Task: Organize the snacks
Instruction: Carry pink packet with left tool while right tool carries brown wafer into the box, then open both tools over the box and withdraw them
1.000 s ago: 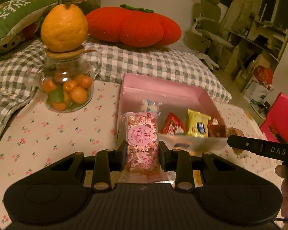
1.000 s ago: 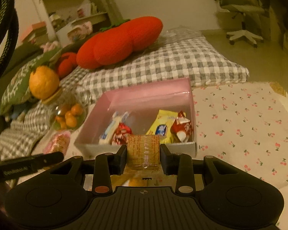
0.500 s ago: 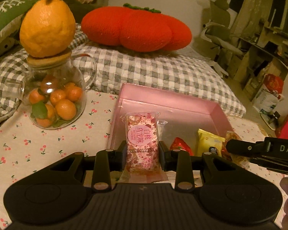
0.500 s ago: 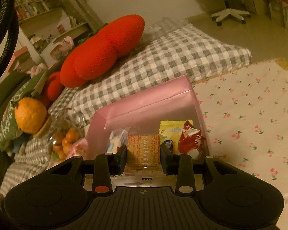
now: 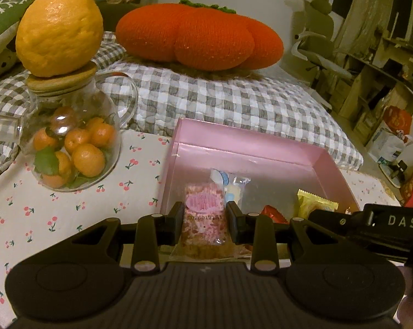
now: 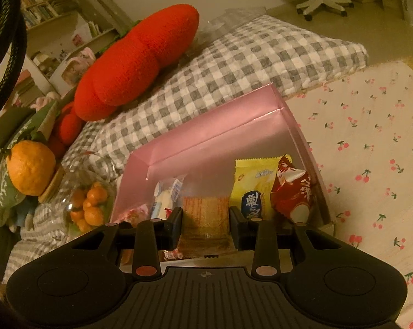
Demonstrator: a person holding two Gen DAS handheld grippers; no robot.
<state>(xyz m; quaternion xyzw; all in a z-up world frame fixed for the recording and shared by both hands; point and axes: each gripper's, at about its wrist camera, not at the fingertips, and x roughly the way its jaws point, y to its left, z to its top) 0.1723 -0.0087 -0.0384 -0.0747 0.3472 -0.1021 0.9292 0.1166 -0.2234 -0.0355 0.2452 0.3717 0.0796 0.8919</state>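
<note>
Both grippers had come forward over the pink box (image 5: pixel 250 148) since a second earlier, the left gripper (image 5: pixel 205 220) clamped on a pink snack bar (image 5: pixel 203 219) and the right gripper (image 6: pixel 205 223) on a brown wafer pack (image 6: pixel 205 219), each pack's long axis pointing toward twelve o'clock. Inside the box lay a white-and-blue pack (image 6: pixel 166 196) at ten o'clock, and a yellow pack (image 6: pixel 254 189) and red pack (image 6: pixel 291 192) at two o'clock. "DAS" (image 5: pixel 401 221) showed at three o'clock in the left view; the bar's date stamp was too blurred to read.

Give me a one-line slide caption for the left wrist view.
Left gripper holds a pink snack packet over the open pink box, beside a glass jar of small oranges.
</note>
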